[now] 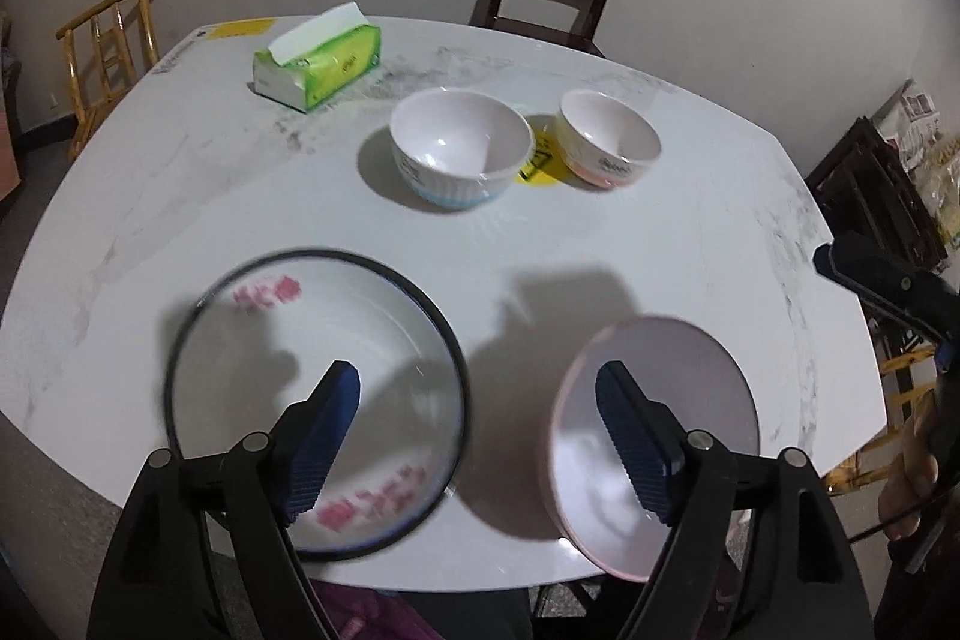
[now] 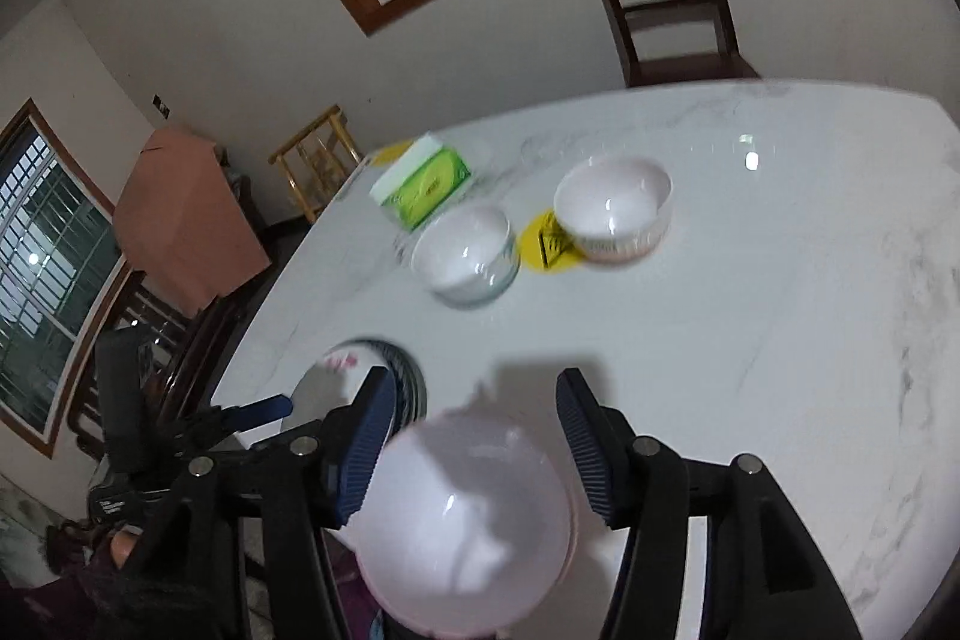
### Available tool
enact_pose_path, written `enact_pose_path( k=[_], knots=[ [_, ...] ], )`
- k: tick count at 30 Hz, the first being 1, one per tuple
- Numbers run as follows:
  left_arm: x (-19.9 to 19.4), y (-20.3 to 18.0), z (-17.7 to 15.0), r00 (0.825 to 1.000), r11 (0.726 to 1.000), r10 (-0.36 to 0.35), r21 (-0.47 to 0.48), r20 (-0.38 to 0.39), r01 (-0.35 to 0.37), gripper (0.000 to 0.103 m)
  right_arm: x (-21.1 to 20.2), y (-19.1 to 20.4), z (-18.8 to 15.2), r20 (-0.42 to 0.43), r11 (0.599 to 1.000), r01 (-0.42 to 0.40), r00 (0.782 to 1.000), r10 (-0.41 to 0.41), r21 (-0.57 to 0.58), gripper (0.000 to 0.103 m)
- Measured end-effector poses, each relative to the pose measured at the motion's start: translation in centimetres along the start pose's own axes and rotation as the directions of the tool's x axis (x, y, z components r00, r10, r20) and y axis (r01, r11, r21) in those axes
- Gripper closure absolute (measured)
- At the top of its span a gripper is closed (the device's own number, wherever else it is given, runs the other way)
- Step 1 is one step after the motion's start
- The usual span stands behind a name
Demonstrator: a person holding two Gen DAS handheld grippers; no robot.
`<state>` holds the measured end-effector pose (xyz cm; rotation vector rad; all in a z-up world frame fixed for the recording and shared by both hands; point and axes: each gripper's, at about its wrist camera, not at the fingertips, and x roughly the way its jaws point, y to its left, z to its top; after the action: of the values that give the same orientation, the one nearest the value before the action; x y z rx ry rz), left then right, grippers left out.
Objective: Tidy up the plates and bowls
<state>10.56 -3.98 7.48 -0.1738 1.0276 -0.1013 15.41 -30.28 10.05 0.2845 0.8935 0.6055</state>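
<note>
We see both claws apart and empty: the left gripper point(image 1: 477, 436) over the black-rimmed white plate point(image 1: 318, 400), the right gripper point(image 2: 474, 445) over the pink round plate point(image 2: 468, 526). Two white ribbed bowls point(image 1: 461, 147) beyond, probably unstacked. Sorting barely begun.

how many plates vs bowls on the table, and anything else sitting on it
plates: 2, the black-rimmed plate and the pink plate, both at the near edge
bowls: 2, the blue-based bowl and the pink-based bowl, side by side further back
tissue box: 1
yellow round stickers: 2, one between the bowls, one behind the tissue box
total: 7
</note>
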Motion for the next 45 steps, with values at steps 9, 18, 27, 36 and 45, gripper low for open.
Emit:
enact_pose_path(
  k=[9,18,27,36,45],
  knots=[
    [2.6,3.7,5.2,0.996,0.995,-0.033,-0.102,-0.078,0.025,0.025,5.5,-0.9,4.9,-0.191,0.992,-0.047,0.979,0.069,0.118,0.046],
    [5.7,5.2,9.0,0.997,0.993,0.022,-0.113,-0.080,-0.031,0.025,12.0,-0.8,7.5,-0.262,0.993,-0.003,0.964,0.034,0.118,0.046],
    [10.0,6.6,11.1,0.991,0.990,-0.009,-0.143,-0.137,-0.011,0.035,17.3,-2.0,9.0,-0.313,0.984,0.053,0.950,0.004,0.172,0.048],
    [12.7,6.7,12.3,0.983,0.992,-0.041,-0.128,-0.176,0.018,0.059,20.9,-2.5,9.4,-0.349,0.979,0.106,0.936,-0.038,0.176,0.051],
    [13.0,6.6,13.4,0.987,0.989,-0.080,-0.137,-0.141,0.060,0.057,23.0,-2.8,9.7,-0.373,0.975,0.141,0.925,-0.068,0.173,0.061]
  ],
)
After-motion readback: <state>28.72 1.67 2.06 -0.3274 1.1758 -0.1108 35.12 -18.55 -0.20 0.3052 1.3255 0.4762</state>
